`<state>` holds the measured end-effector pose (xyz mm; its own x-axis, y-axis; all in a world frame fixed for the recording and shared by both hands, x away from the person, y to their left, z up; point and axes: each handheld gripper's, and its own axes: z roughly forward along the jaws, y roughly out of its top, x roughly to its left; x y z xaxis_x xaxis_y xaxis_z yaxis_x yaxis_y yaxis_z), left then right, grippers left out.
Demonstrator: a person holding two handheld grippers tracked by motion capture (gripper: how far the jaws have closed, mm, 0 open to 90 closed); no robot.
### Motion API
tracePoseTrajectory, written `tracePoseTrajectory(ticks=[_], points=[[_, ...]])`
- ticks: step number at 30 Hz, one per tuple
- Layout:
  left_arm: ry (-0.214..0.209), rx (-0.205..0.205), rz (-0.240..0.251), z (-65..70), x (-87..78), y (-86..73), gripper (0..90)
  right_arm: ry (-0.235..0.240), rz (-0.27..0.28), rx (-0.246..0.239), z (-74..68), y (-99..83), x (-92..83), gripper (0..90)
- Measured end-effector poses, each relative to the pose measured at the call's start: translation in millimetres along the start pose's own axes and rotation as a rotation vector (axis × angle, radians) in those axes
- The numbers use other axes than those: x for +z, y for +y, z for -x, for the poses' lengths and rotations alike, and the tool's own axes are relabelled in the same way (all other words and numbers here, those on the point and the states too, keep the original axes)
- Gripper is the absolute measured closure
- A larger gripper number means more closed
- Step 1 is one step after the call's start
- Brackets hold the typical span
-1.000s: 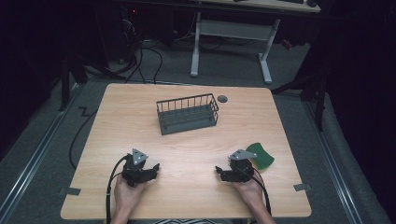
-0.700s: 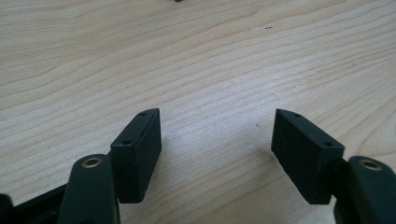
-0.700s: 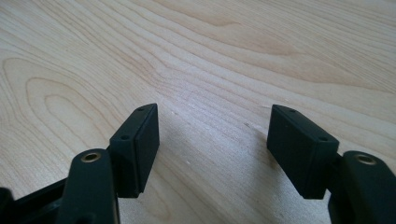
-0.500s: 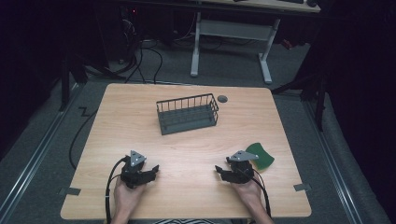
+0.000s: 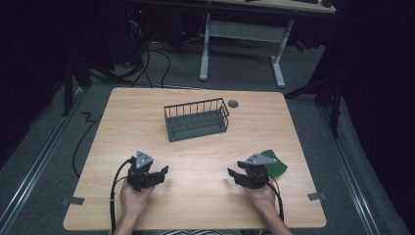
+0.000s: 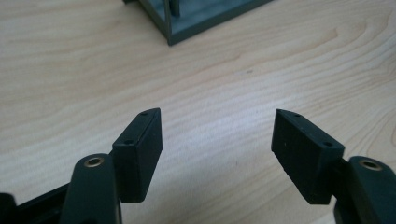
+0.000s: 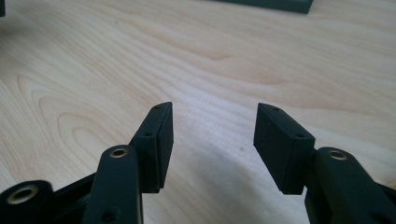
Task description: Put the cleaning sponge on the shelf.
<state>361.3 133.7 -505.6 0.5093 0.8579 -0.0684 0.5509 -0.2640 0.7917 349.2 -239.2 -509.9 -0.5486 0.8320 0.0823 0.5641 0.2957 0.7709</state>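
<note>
A person's left hand holds my left gripper low over the near left of the wooden table. Its jaws stand open over bare wood, with nothing between them. The right hand holds my right gripper at the near right. Its jaws have just been closing but are still apart, and only bare wood lies between them. A dark grey wire basket stands at the far middle of the table. Its near corner shows ahead of the left jaws, and its base edge shows ahead of the right ones.
A flat green piece lies on the table just right of the right gripper. A small grey round cap sits behind the basket. Black cables trail from both grippers towards the near edge. A desk frame stands on the floor beyond the table.
The right gripper's jaws have drawn closer together. Both hands stay where they were, and the basket and the green piece have not moved.
</note>
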Motion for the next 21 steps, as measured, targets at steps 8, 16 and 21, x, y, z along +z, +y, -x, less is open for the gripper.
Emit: tracePoseTrajectory(ticks=[8, 16, 21], points=[[0.014, -0.021, 0.043, -1.2, -4.4, 23.3, 34.0, 0.022, 0.038, 0.004, 12.9, 24.2, -11.2, 51.6], [0.011, -0.091, 0.041, -17.2, -0.9, 53.9, 37.2, 0.037, 0.070, 0.021, 33.7, 53.3, -13.2, 55.8], [0.018, -0.110, 0.044, -25.5, -0.6, 74.0, 37.9, 0.040, 0.094, 0.047, 47.9, 72.8, -13.5, 58.1]])
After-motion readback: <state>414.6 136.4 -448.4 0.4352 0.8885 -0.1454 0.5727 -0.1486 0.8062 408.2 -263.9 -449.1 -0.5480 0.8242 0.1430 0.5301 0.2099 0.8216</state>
